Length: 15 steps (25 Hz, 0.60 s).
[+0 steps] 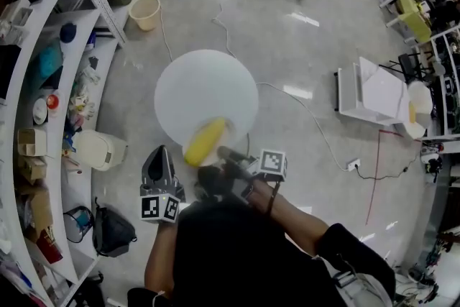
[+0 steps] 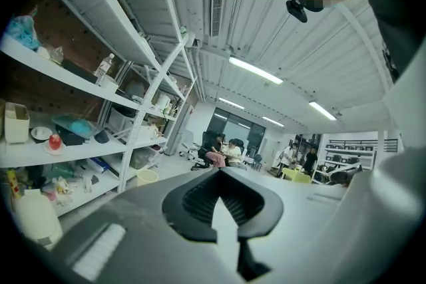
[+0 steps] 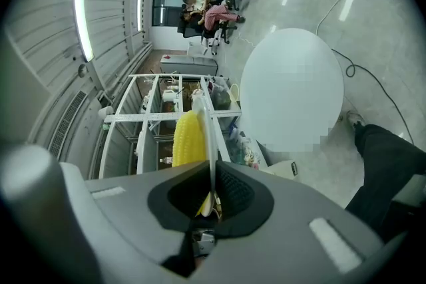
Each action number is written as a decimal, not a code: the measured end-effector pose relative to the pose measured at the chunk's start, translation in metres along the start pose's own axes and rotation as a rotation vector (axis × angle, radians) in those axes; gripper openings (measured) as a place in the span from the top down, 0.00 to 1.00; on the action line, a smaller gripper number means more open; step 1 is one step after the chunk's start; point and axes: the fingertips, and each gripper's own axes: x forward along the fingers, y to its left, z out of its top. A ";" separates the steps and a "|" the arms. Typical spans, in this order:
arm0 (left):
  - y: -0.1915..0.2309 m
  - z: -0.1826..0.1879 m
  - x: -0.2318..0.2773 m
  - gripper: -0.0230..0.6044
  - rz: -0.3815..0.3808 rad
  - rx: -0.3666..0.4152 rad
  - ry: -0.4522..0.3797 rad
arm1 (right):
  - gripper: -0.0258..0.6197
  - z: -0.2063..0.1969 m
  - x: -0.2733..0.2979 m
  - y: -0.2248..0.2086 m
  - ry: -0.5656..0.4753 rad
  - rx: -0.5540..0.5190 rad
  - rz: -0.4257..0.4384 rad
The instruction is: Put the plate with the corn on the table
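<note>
Both jaws of your right gripper are pinched on the rim of the clear plate. In that view the plate stands edge-on, with the corn against its left face. Your left gripper is closed on nothing and sits just beside the right one. From above, the plate overlaps the near edge of the round white table. A cable trails across the floor right of the table. Shelving lines the left, and a pale bucket stands beyond.
</note>
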 end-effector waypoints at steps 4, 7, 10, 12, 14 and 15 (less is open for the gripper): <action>0.003 0.006 0.028 0.96 0.006 0.008 -0.002 | 0.92 0.023 0.014 0.006 0.013 -0.003 0.028; 0.007 0.011 0.048 0.96 0.014 0.020 -0.002 | 0.92 0.040 0.026 0.007 0.020 -0.017 0.043; 0.012 0.019 0.068 0.96 0.031 0.030 -0.003 | 0.92 0.055 0.035 0.012 0.029 -0.011 0.044; 0.014 0.025 0.081 0.96 0.039 0.037 -0.004 | 0.92 0.063 0.040 0.016 0.032 0.002 0.027; 0.014 0.027 0.092 0.96 0.042 0.047 -0.007 | 0.92 0.071 0.043 0.018 0.035 0.009 0.014; 0.014 0.028 0.096 0.96 0.044 0.053 -0.009 | 0.92 0.073 0.045 0.019 0.036 0.018 0.002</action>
